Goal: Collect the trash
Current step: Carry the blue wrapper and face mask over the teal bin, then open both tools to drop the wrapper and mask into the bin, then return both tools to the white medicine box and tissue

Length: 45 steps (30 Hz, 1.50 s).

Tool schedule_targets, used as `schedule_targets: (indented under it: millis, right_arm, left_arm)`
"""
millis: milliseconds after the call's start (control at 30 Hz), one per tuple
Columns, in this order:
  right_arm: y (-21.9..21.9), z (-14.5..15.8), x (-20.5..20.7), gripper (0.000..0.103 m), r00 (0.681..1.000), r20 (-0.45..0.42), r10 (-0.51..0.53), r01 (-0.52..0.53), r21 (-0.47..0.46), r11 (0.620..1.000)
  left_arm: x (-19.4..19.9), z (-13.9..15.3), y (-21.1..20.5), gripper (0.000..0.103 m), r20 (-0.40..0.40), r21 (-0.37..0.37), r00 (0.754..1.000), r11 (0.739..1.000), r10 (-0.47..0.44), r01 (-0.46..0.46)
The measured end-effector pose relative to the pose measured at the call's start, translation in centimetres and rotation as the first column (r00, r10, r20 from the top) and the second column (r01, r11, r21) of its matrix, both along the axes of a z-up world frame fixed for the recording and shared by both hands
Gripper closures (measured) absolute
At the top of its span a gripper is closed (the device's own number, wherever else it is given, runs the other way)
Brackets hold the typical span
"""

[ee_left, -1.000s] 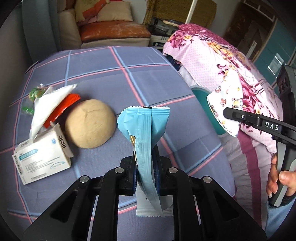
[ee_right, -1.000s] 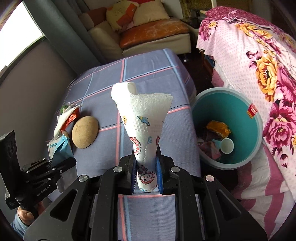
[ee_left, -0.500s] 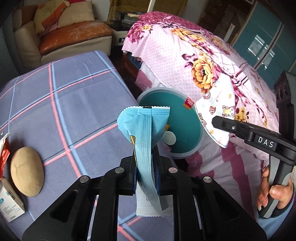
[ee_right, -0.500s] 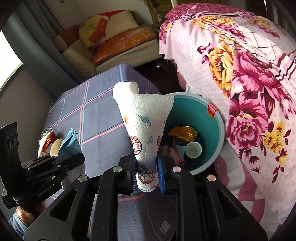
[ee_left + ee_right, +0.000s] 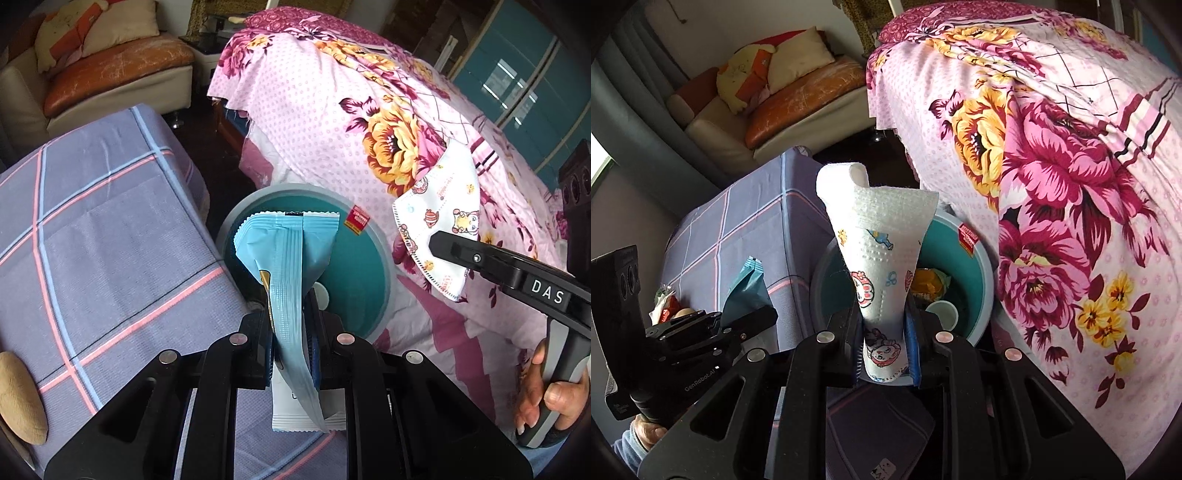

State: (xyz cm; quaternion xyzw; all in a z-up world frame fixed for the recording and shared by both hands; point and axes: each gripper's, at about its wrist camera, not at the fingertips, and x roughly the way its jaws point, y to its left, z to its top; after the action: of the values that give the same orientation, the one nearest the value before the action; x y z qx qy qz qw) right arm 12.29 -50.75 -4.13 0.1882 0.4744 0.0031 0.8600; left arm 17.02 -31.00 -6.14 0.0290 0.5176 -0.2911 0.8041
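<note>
Two grippers are showing: the left gripper and the right gripper. One blue wrapper and one cartoon-printed face mask are standing up between their fingers. One teal bin is sitting on the floor, with one white cup and one orange wrapper showing inside it. One tan round lump is lying on the one checked table.
</note>
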Motion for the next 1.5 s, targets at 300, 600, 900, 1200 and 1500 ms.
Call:
schedule_targets:
  millis: [300, 600, 900, 1200, 1500]
  right_arm:
    - [-0.7, 0.3, 1.2, 0.083, 1.000, -0.012, -0.009, 0.009, -0.025, 1.000]
    - [-0.7, 0.0, 1.8, 0.083, 1.000, -0.022, -0.015, 0.014, -0.034, 0.999]
    - [0.3, -0.5, 2.8, 0.083, 0.999, -0.040, 0.005, -0.006, -0.040, 0.999]
    - [1.8, -1.1, 3.4, 0.057, 0.998, -0.056, 0.021, -0.023, -0.037, 0.999]
    - [2.5, -1.4, 3.6, 0.020, 0.996, -0.085, 0.006, -0.008, -0.028, 1.000]
  left_arm:
    - [1.2, -0.7, -1.9, 0.087, -0.006, -0.020, 1.000, 0.999, -0.029, 0.029]
    - [1.3, -0.3, -1.2, 0.023, 0.038, 0.003, 0.999, 1.000, 0.000, 0.000]
    - [1.2, -0.2, 2.1, 0.008, 0.017, -0.005, 0.997, 0.998, 0.069, -0.069]
    - [0.7, 0.3, 4.9, 0.007, 0.038, -0.007, 0.994, 0.994, 0.106, -0.106]
    - [0.5, 0.0, 6.4, 0.006, 0.026, -0.008, 0.993, 0.993, 0.118, -0.118]
